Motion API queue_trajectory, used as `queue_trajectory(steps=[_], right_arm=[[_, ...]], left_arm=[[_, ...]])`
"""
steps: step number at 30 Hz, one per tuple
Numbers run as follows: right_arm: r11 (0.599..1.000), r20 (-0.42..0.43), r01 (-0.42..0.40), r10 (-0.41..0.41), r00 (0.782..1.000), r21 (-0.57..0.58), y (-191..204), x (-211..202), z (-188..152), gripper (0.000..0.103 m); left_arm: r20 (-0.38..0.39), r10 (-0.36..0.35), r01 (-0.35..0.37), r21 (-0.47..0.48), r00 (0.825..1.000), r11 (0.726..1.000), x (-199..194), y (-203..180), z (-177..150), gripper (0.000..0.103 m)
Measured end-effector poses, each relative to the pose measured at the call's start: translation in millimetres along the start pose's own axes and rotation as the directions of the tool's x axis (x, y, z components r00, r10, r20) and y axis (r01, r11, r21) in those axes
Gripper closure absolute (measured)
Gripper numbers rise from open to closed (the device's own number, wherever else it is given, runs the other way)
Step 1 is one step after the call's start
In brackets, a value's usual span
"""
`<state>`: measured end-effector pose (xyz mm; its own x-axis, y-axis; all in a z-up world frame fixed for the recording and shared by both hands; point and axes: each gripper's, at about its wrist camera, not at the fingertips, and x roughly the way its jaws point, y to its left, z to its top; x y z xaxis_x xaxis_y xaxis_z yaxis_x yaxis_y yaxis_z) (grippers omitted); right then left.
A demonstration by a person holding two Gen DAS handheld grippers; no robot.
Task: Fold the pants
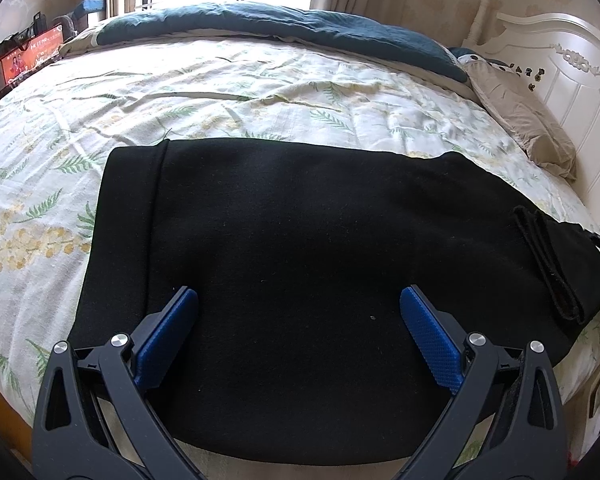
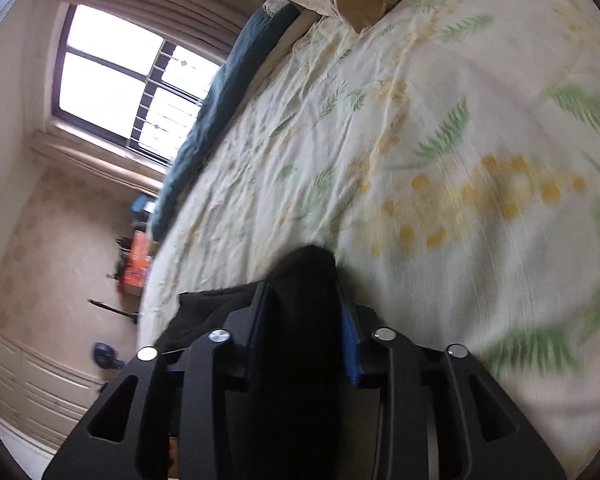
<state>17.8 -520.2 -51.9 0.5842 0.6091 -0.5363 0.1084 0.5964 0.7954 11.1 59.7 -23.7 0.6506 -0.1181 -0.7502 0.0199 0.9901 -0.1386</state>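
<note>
— Left gripper [image 1: 299, 304]?
— Jaws spread wide, nothing between them; the black pants [image 1: 300, 264] lie flat on the bed [image 1: 220, 92] directly beneath and ahead of it.
— Right gripper [image 2: 304, 308]?
— Pinching a bunched fold of the pants [image 2: 304, 280] between its blue pads [image 2: 350, 344]; floral sheet ahead and to its right.

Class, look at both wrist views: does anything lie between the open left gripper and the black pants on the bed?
Nothing visible does. The left gripper hangs open directly over the black pants, with no other object between its pads and the fabric. The right gripper already clamps a fold of them.
</note>
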Motion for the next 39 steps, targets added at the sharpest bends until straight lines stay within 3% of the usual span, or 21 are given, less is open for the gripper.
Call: queue_trajectory(steps=[7,9,12,17,21,23,26,28,30,34,36,37,39], right_arm=[[0.998,0.023,-0.063,0.063,0.998,-0.005,-10.2,-41.4,-59.7,0.061],[0.999,0.025,-0.017,0.018,1.000,-0.044,-11.0,-43.9,-65.3,0.072],[0.997,0.045,0.021,-0.018,0.999,-0.068,-12.3,-40.8,-68.0,0.075],[0.999,0.042,0.016,-0.014,0.999,-0.045,-10.4,-41.1,-66.3,0.071],[0.990,0.176,0.127,-0.114,0.978,-0.062,16.2,-60.8,-66.4,0.066],[0.982,0.216,0.148,-0.121,0.969,-0.114,41.6,-60.9,-70.6,0.065],[0.981,0.171,0.044,-0.012,0.985,-0.187,82.0,-35.0,-82.3,0.063],[0.976,0.036,-0.084,0.093,0.995,-0.200,101.9,2.0,-91.6,0.059],[0.964,-0.094,-0.173,0.157,0.983,-0.202,118.1,45.0,-104.7,0.059],[0.957,-0.232,-0.174,0.119,0.965,-0.233,136.1,107.5,-119.1,0.059],[0.971,-0.304,-0.123,0.056,0.951,-0.206,133.7,139.1,-124.2,0.056],[0.970,-0.291,-0.111,0.045,0.956,-0.215,135.7,142.9,-122.2,0.056],[0.968,-0.287,-0.119,0.052,0.957,-0.222,139.3,144.6,-122.1,0.046]], left_arm=[[0.001,-0.003,0.003,0.001,1.000,1.000,-0.4,0.3,-1.6,0.003],[0.001,-0.004,0.004,0.001,1.000,1.000,-0.6,0.1,-1.7,0.003],[0.002,-0.002,0.002,0.000,1.000,1.000,-0.6,0.0,-1.7,0.003],[0.002,-0.007,0.007,0.001,1.000,1.000,-0.8,0.2,-1.8,0.003],[-0.003,-0.018,0.018,0.003,1.000,1.000,-3.9,-0.2,0.0,0.003],[-0.003,-0.022,0.022,0.001,1.000,1.000,-4.7,0.2,0.8,0.003],[-0.001,-0.021,0.021,0.002,1.000,1.000,-5.2,0.2,0.6,0.003],[0.001,-0.023,0.023,0.000,1.000,1.000,-5.2,0.3,0.8,0.003],[0.004,-0.024,0.024,-0.001,1.000,1.000,-5.8,0.8,1.2,0.003],[0.004,-0.032,0.032,0.003,0.999,0.999,-5.9,2.2,1.5,0.003],[0.005,-0.043,0.043,0.004,0.999,0.999,-7.6,3.4,1.7,0.003],[0.006,-0.052,0.052,0.004,0.999,0.999,-9.8,4.0,1.8,0.003],[0.010,-0.078,0.078,-0.012,0.997,0.997,-18.1,9.0,2.9,0.003]])
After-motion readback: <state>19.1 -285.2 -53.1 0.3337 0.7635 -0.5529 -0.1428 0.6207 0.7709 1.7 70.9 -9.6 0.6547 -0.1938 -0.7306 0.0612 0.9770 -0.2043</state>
